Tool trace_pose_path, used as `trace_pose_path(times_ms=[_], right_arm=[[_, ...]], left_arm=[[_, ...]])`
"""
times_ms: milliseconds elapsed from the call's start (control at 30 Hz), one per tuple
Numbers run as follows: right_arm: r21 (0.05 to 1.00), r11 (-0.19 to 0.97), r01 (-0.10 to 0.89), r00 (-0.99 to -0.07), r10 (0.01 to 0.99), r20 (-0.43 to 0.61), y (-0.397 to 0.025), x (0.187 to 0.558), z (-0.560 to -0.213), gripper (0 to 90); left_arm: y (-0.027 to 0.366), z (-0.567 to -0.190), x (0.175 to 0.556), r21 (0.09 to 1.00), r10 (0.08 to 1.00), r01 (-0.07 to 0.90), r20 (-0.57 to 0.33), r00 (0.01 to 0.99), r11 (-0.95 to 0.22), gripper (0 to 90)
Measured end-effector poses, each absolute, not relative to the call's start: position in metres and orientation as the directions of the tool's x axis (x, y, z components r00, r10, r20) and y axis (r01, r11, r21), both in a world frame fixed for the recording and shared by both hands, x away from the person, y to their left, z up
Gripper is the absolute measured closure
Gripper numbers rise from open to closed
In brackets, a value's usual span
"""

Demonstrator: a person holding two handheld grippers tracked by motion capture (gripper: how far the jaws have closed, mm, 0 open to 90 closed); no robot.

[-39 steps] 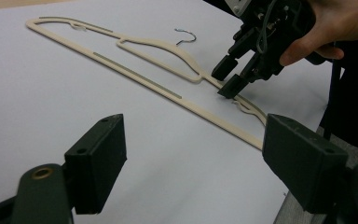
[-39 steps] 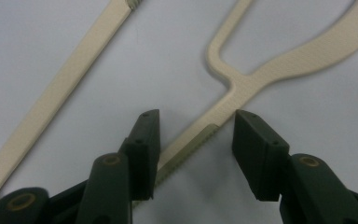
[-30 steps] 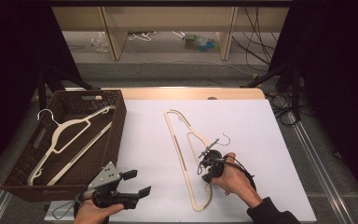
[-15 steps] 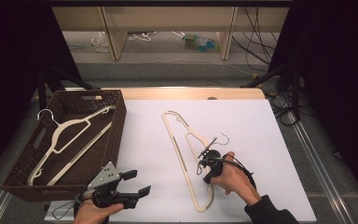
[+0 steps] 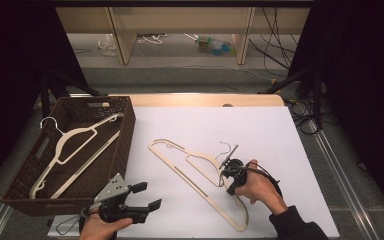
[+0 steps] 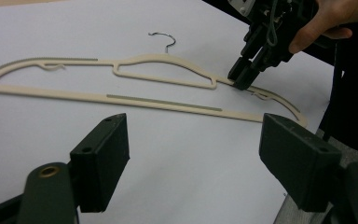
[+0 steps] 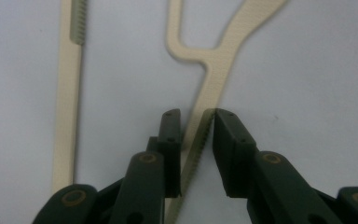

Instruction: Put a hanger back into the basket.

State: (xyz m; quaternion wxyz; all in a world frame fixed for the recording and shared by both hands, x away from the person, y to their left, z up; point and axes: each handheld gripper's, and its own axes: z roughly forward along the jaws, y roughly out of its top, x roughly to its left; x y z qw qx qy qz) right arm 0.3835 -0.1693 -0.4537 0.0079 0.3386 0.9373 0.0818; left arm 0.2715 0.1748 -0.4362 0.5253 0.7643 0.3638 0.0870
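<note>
A cream hanger with a wire hook lies slantwise on the white table sheet. My right gripper is shut on the hanger's upper arm near the hook; in the right gripper view the jaws pinch the ribbed cream strip. The left gripper view shows that gripper clamped on the hanger. My left gripper hovers open at the front left of the table, its jaws wide apart with nothing between them.
A dark woven basket stands at the left with another cream hanger lying in it. Beyond the table's far edge are shelf legs and cables on the floor. Bare sheet stretches to the right and back.
The hanger has swung with my right gripper holding it: its far end moved left and nearer to me. The left gripper has stayed in place, open.
</note>
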Motion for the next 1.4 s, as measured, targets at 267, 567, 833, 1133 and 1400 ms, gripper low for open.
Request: trace_pose_path(times_ms=[267, 567, 833, 1133, 1400], right_arm=[[0.116, 0.763, 0.636, -0.769, 0.639, 0.017, -0.178, 0.385, -0.452, 76.8], [0.119, 0.737, 0.665, -0.745, 0.666, 0.042, -0.180, 0.388, -0.454, 76.0], [0.124, 0.756, 0.643, -0.762, 0.648, 0.006, -0.179, 0.388, -0.451, 78.4], [0.138, 0.791, 0.597, -0.794, 0.607, -0.044, -0.179, 0.386, -0.445, 79.8], [0.164, 0.818, 0.552, -0.816, 0.570, -0.096, -0.179, 0.381, -0.431, 79.8]], left_arm=[[0.175, -0.436, 0.272, 0.866, 0.646, 0.465, -0.251, 0.721, -0.183, 24.7], [0.174, -0.437, 0.272, 0.865, 0.649, 0.465, -0.246, 0.720, -0.189, 24.9], [0.174, -0.437, 0.275, 0.865, 0.650, 0.467, -0.250, 0.718, -0.183, 24.9], [0.164, -0.434, 0.295, 0.868, 0.662, 0.453, -0.219, 0.717, -0.204, 24.8], [0.138, -0.441, 0.334, 0.855, 0.685, 0.436, -0.140, 0.715, -0.280, 24.9]])
